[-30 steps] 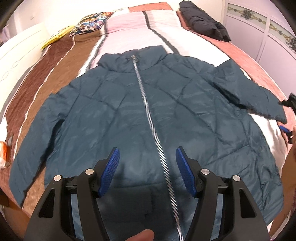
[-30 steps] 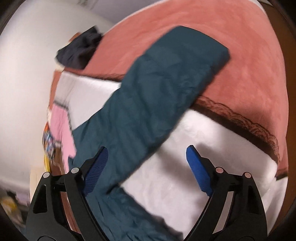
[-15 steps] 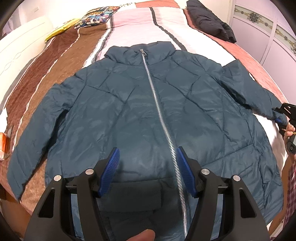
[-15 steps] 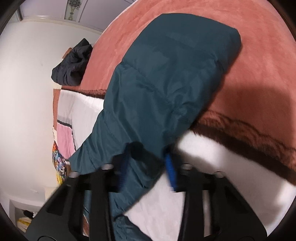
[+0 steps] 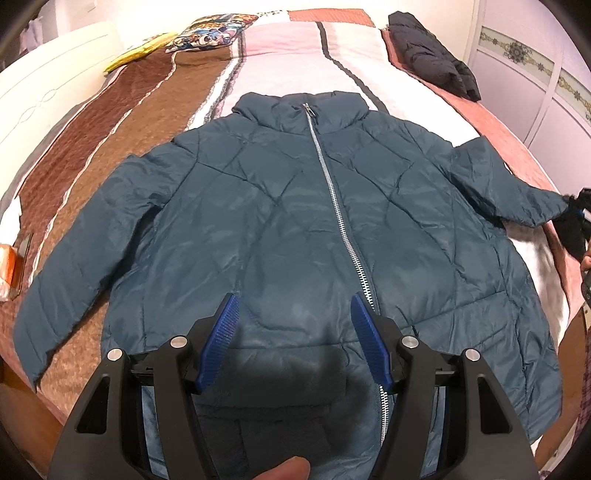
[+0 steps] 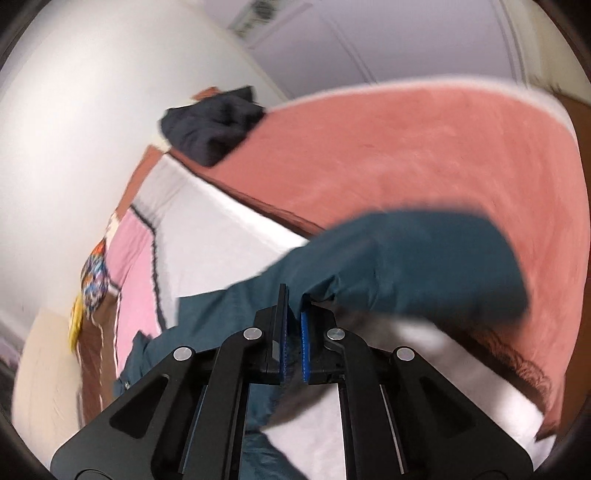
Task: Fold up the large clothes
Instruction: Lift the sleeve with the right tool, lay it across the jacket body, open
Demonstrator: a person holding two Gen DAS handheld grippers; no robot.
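Observation:
A dark teal puffer jacket (image 5: 295,221) lies flat on the bed, front up, silver zipper (image 5: 334,195) closed, both sleeves spread out. My left gripper (image 5: 295,328) is open and empty, hovering above the jacket's lower front near the hem. My right gripper (image 6: 293,317) is shut on the jacket's right sleeve (image 6: 406,258) near the cuff and holds it lifted off the bed. It also shows at the right edge of the left wrist view (image 5: 576,221), at the sleeve's end.
The bed has a striped brown, pink and white blanket (image 5: 155,110) and a salmon cover (image 6: 406,147). A black garment (image 5: 432,59) lies at the far right, pillows (image 5: 207,31) at the head. An orange box (image 5: 7,266) sits at the left edge. A cabinet (image 5: 535,74) stands right.
My right gripper closed on the sleeve near its cuff and lifted it. The left gripper stayed open and drifted back over the hem.

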